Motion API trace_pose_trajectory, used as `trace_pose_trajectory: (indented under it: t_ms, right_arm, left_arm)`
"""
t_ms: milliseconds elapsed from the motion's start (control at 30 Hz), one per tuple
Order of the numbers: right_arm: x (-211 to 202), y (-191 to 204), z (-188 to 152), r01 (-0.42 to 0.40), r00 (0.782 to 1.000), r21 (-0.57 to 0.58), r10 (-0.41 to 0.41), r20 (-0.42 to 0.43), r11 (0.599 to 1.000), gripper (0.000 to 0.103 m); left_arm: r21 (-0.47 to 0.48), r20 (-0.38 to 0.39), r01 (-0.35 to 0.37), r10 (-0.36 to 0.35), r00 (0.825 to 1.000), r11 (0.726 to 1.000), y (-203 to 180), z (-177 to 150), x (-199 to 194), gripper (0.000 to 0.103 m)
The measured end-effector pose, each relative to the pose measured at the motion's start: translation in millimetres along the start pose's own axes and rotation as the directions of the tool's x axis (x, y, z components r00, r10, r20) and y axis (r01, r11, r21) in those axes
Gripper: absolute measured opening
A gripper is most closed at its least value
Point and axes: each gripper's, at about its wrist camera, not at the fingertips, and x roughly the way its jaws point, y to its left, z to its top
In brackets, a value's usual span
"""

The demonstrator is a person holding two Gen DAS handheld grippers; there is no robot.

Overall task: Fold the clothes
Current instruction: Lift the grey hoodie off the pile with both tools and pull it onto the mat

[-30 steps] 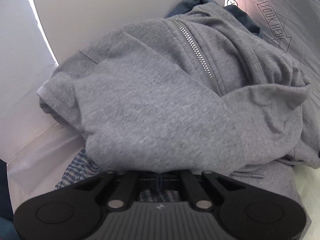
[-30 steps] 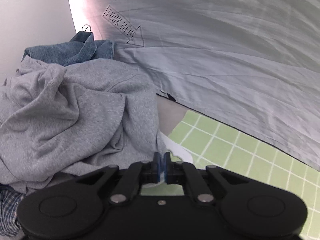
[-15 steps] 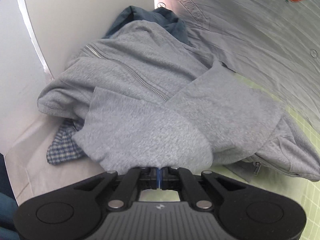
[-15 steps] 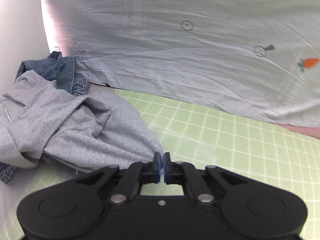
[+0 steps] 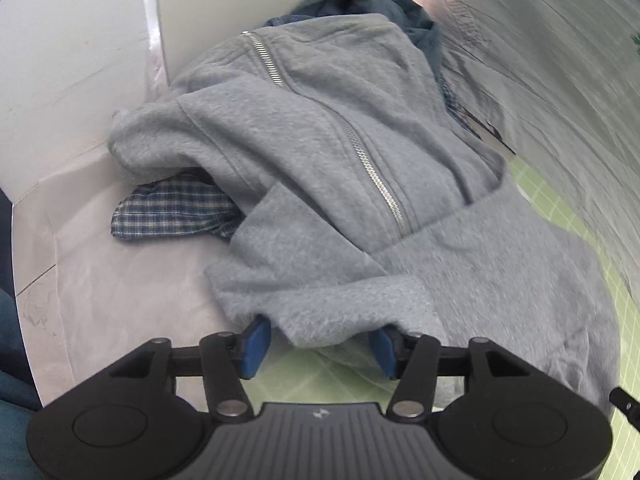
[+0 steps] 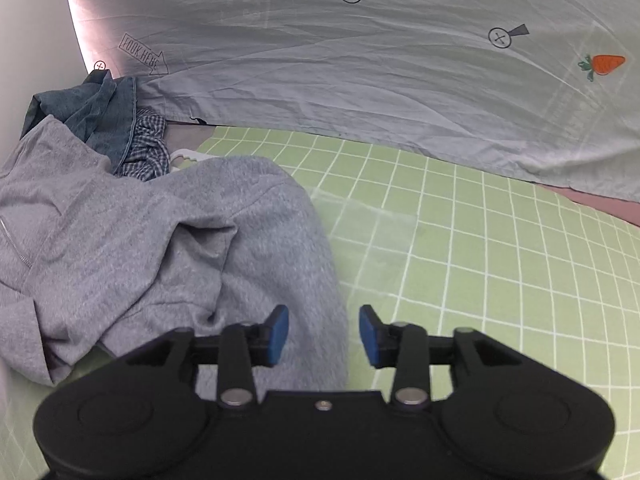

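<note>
A grey zip hoodie (image 5: 320,168) lies crumpled, partly on the green gridded mat (image 5: 560,208). Its silver zipper (image 5: 376,184) runs up the middle. My left gripper (image 5: 320,346) is open, and a grey fold of the hoodie hangs between its blue pads (image 5: 254,346). In the right wrist view the hoodie (image 6: 160,248) fills the left half. My right gripper (image 6: 324,334) is open just past the hoodie's right edge, over the mat (image 6: 480,248), with cloth under its left pad (image 6: 278,334).
A blue checked shirt (image 5: 172,212) pokes out under the hoodie, and a denim garment (image 6: 96,112) sits behind it. White boards (image 5: 72,80) wall the left. A pale printed sheet (image 6: 360,72) hangs along the back.
Both grippers have gone from shut to open, letting go of the hoodie. The hoodie has been dragged out of the corner onto the green mat.
</note>
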Motion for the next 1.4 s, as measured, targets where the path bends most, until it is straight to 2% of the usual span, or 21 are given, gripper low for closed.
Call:
trace_pose_trajectory:
  t_ms: [67, 133, 233, 300, 333, 367, 433, 500, 633, 833, 933, 1033, 1200, 1267, 1333, 1400]
  right_arm:
    - [16, 0, 5, -0.015, 0.999, 0.011, 0.015, -0.032, 1.000, 0.058]
    - [34, 1, 8, -0.016, 0.997, 0.022, 0.017, -0.074, 1.000, 0.060]
    - [44, 3, 5, -0.041, 0.994, 0.025, 0.044, -0.105, 0.999, 0.059]
    - [49, 5, 2, -0.061, 0.991, 0.025, 0.063, -0.121, 0.998, 0.045]
    - [51, 6, 0, -0.071, 0.989, 0.026, 0.073, -0.129, 0.997, 0.024]
    - [50, 7, -1, -0.079, 0.988, 0.027, 0.082, -0.129, 0.997, 0.012]
    - [41, 7, -4, -0.073, 0.992, 0.026, 0.075, -0.105, 0.997, 0.008]
    - [27, 2, -7, -0.054, 0.996, 0.029, 0.056, -0.071, 0.998, 0.007]
    - [-7, -29, -11, -0.034, 0.999, 0.079, 0.035, -0.018, 0.996, 0.007]
    - [-54, -88, -43, 0.033, 0.999, 0.137, -0.033, 0.000, 0.990, 0.007]
    - [-79, -133, -66, 0.049, 0.999, 0.207, -0.048, -0.011, 0.977, 0.007]
    - [-104, -172, -87, 0.091, 0.996, 0.204, -0.090, -0.016, 0.975, 0.007]
    - [-143, -262, -106, 0.217, 0.976, 0.213, -0.218, -0.018, 0.953, 0.007]
    - [-159, -298, -114, 0.268, 0.963, 0.217, -0.271, -0.019, 0.939, 0.007]
    - [-175, -335, -121, 0.318, 0.947, 0.222, -0.322, -0.020, 0.922, 0.007]
    - [-191, -372, -128, 0.368, 0.928, 0.226, -0.373, -0.022, 0.902, 0.007]
  left_arm:
    - [-0.046, -0.007, -0.014, 0.013, 1.000, 0.999, 4, 11, 14, 0.078]
    - [-0.061, -0.025, -0.010, 0.008, 1.000, 0.998, 4, 20, 29, 0.079]
    - [-0.021, -0.061, -0.011, 0.009, 0.998, 1.000, -4, 25, 43, 0.077]
    - [0.037, -0.078, 0.003, 0.000, 0.997, 0.999, -11, 25, 47, 0.060]
    - [0.057, -0.090, 0.016, -0.011, 0.996, 0.998, -14, 23, 48, 0.034]
    - [0.059, -0.109, 0.038, -0.032, 0.994, 0.998, -16, 20, 48, 0.012]
    - [0.054, -0.121, 0.043, -0.036, 0.992, 0.998, -19, 15, 44, 0.009]
    - [0.087, -0.113, 0.034, -0.024, 0.993, 0.996, -25, 6, 35, 0.007]
    - [0.106, -0.111, 0.062, -0.050, 0.993, 0.992, -31, -17, 11, 0.006]
    - [0.167, -0.125, 0.116, -0.095, 0.988, 0.979, -55, -77, -38, 0.006]
    - [0.208, -0.139, 0.139, -0.112, 0.984, 0.968, -74, -124, -63, 0.006]
    - [0.219, -0.162, 0.164, -0.130, 0.978, 0.962, -97, -171, -86, 0.006]
    - [0.247, -0.217, 0.227, -0.175, 0.960, 0.942, -145, -256, -118, 0.006]
    - [0.285, -0.250, 0.277, -0.207, 0.946, 0.918, -172, -295, -135, 0.006]
    - [0.340, -0.288, 0.338, -0.245, 0.926, 0.877, -199, -331, -152, 0.006]
    - [0.392, -0.331, 0.399, -0.278, 0.902, 0.829, -211, -326, -160, 0.006]
